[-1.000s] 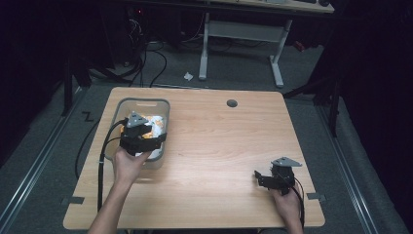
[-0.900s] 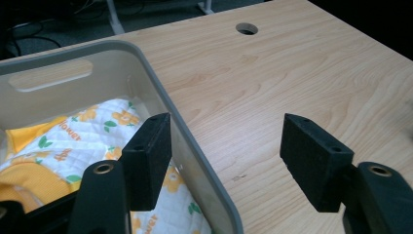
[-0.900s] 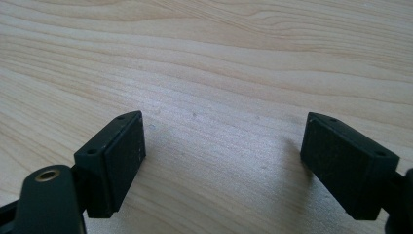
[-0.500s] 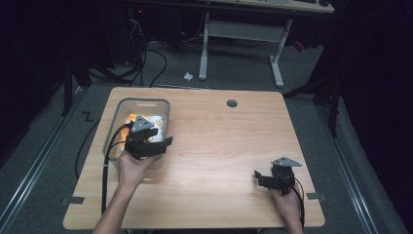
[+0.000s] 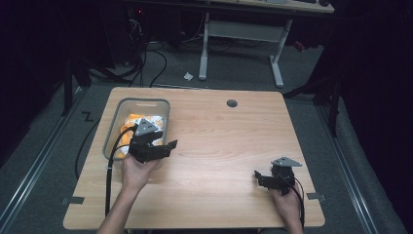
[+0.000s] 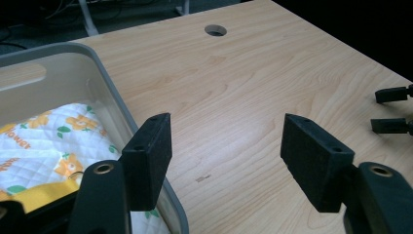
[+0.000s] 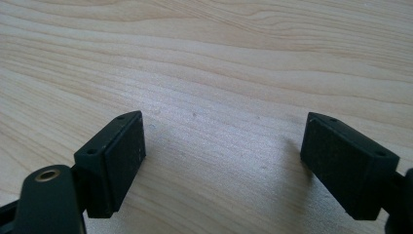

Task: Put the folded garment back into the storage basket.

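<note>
The grey bin (image 5: 113, 127) sits in the left half of the high view, near the table's (image 5: 224, 146) left edge, with a quilted, flower-printed cloth (image 6: 44, 139) and something yellow lying in it. My left gripper (image 6: 226, 156) hangs at the bin's near right corner, jaws wide apart with nothing between them; in the left gripper view one jaw overlaps the bin's wall and the other stands over bare wood, so I judge I am clear of the cloth, not reaching for it. My right gripper (image 5: 267, 176) rests at the lower right, jaws also spread and empty over plain tabletop, probably parked out of the way.
</note>
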Demonstrator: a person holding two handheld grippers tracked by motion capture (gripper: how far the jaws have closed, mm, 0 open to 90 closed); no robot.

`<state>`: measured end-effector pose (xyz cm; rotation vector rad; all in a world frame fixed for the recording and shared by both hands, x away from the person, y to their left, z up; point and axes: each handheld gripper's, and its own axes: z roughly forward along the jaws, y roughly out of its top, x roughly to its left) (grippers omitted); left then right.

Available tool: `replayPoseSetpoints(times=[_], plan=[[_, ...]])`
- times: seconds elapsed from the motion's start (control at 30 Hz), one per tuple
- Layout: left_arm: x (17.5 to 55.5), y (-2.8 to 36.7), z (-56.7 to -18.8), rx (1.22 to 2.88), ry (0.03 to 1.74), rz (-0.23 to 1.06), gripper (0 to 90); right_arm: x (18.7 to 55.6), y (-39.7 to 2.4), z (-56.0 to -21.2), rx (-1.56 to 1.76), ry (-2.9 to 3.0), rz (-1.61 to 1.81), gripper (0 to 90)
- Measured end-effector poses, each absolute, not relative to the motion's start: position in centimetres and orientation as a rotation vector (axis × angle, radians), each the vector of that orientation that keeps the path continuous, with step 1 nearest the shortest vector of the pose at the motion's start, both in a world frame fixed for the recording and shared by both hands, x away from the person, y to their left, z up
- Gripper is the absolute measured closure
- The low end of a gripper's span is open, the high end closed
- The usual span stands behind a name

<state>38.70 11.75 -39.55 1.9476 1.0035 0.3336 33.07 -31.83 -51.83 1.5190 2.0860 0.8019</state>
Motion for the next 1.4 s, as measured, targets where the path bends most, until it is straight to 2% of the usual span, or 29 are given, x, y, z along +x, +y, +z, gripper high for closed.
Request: replayPoseSetpoints(times=[0.7,1.4], plan=[[37.3,10.1,-40.4,1.936,0.960,0.266,36.2,33.1,-31.8,-51.8,1.519,2.086,0.802,16.5],[35.3,6.1,-43.8,1.994,0.889,0.215,36.5,33.1,-31.8,-51.8,1.518,2.086,0.802,16.5]])
